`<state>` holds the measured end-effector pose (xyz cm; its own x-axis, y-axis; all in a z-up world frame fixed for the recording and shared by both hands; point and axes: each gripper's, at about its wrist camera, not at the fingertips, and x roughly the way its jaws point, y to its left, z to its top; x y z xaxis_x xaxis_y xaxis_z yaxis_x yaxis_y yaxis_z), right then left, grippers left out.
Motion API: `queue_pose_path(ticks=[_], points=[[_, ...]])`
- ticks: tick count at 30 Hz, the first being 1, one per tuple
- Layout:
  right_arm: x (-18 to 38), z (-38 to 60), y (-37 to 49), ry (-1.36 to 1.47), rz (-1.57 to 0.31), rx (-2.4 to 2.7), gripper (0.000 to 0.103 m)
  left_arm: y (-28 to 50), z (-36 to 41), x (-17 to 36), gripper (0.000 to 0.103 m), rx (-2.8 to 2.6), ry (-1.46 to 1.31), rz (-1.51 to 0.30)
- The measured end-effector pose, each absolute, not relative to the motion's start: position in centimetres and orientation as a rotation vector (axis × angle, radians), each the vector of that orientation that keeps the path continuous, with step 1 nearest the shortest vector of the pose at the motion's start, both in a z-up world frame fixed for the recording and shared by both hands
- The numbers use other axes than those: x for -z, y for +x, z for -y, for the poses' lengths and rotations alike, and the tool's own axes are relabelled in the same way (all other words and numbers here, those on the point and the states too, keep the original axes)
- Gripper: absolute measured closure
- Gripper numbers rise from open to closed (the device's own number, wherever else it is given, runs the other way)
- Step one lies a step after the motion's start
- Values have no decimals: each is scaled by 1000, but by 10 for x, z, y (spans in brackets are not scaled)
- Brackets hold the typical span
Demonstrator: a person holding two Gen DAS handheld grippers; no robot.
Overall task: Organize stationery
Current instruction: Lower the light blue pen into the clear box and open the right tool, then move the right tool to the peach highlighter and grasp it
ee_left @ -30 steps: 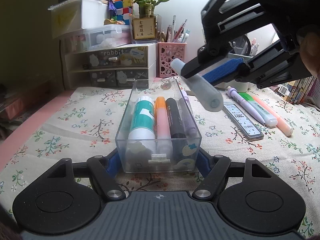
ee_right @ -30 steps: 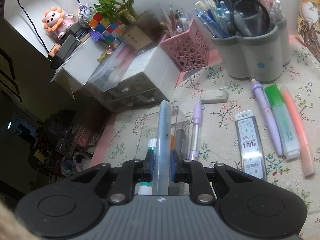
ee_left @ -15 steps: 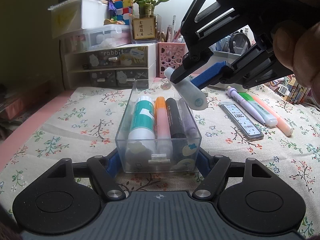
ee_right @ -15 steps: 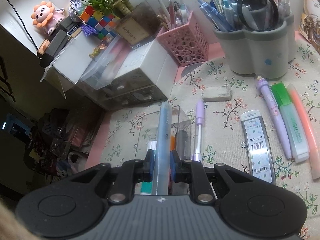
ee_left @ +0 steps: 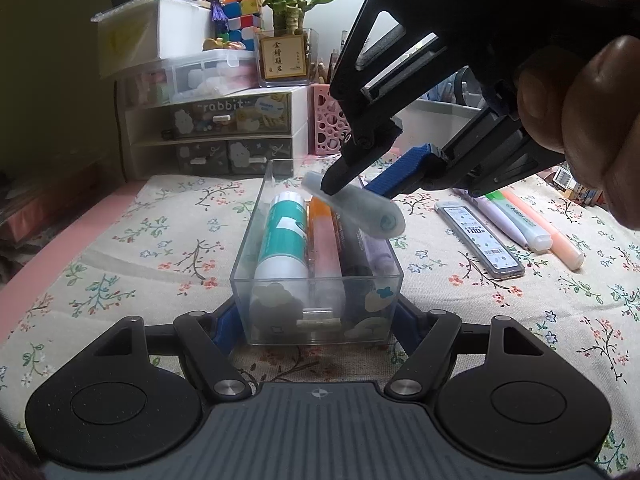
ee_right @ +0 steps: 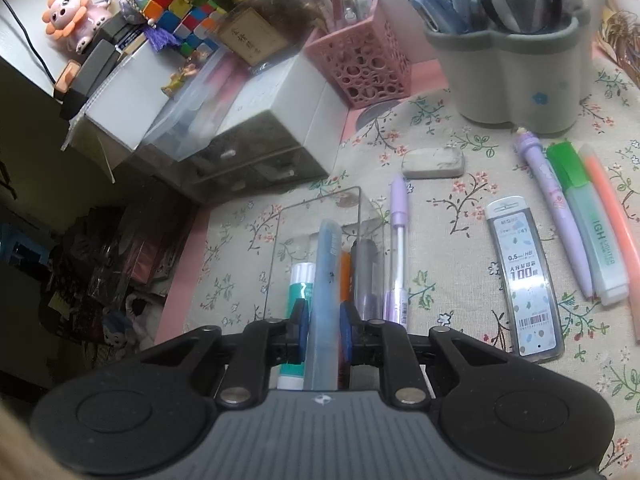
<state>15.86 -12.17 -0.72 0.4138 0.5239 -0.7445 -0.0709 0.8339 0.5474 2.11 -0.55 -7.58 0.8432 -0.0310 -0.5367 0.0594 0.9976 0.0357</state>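
A clear plastic box (ee_left: 316,276) stands on the floral cloth, clamped at its near end by my left gripper (ee_left: 316,322). It holds a teal glue stick (ee_left: 285,236), an orange marker (ee_left: 322,236), a black marker (ee_left: 354,256) and a lilac pen. My right gripper (ee_right: 324,330) is shut on a frosted blue tube (ee_right: 326,300) and holds it tilted just above the box; the tube also shows in the left wrist view (ee_left: 356,210). A lilac pen (ee_right: 397,256) lies beside the box's right wall.
On the cloth to the right lie a lead refill case (ee_right: 522,276), a purple pen (ee_right: 554,208), a green highlighter (ee_right: 586,220) and an orange highlighter (ee_right: 614,236). An eraser (ee_right: 434,163), a pink mesh cup (ee_right: 360,64), a grey pen holder (ee_right: 516,68) and drawer units (ee_left: 216,136) stand behind.
My right gripper has come down and to the left with the frosted blue tube, from high above the box to just over its contents. The left gripper and the box have not moved.
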Motion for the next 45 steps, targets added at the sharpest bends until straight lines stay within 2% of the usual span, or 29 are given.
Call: queue_pose_path(ticks=[20,29,37,45], points=[[11,104,157,376,-1115,-474,92,22,4,76,30,53,46,-566],[4,102,151,317,-1063,-488,92,22,4,76,30,53,45,-566],[-9,164,141,397,-957,-376,92,21,5,76,31,53,41,-566],[0,225,144,414,-951,-214,91,21,5,76,31,53,41,-566]])
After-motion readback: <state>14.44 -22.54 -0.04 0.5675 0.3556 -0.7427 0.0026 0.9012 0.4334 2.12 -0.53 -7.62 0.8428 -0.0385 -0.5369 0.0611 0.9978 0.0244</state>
